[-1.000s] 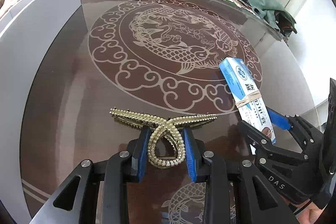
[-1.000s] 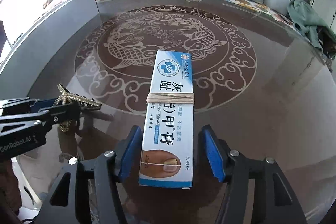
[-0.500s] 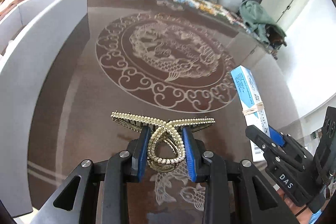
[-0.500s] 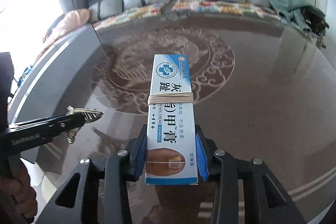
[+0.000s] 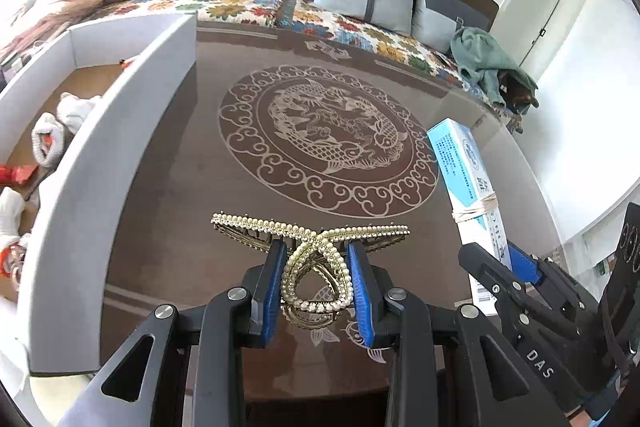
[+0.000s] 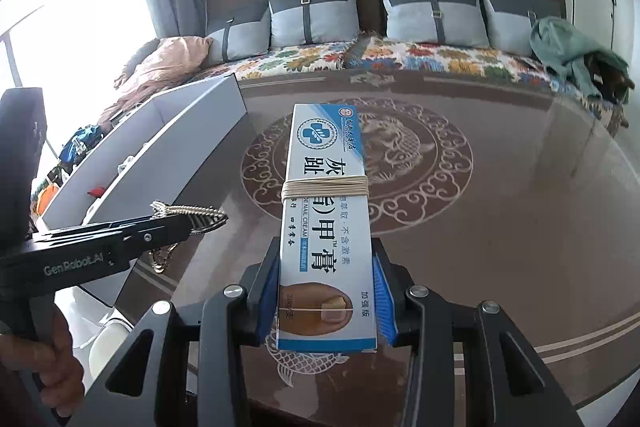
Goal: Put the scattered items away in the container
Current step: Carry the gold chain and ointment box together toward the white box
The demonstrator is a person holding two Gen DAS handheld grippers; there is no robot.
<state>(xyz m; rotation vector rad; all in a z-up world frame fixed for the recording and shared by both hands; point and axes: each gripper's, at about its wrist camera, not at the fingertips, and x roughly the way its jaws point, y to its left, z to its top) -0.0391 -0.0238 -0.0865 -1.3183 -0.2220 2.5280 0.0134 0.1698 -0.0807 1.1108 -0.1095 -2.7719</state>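
The bin (image 5: 100, 163) lay along the surface's left edge, nearer the left fingers (image 5: 276, 287) pinching the clip (image 5: 312, 247) than the right fingers (image 6: 380, 291) pinching the box (image 6: 326, 211).

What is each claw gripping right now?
Left claw: closed on the pearl hair clip.
Right claw: closed on the nail cream box.

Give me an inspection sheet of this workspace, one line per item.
Surface: brown glass table with a fish pattern.
Job's things: pearl hair clip and nail cream box, both lifted; grey container at the left.
Clutter: white gloves and small red bits inside the container.
Grippers: left gripper shut on the hair clip; right gripper shut on the box.
Cables: nothing seen.
Surroundings: sofa with grey cushions, green cloth.
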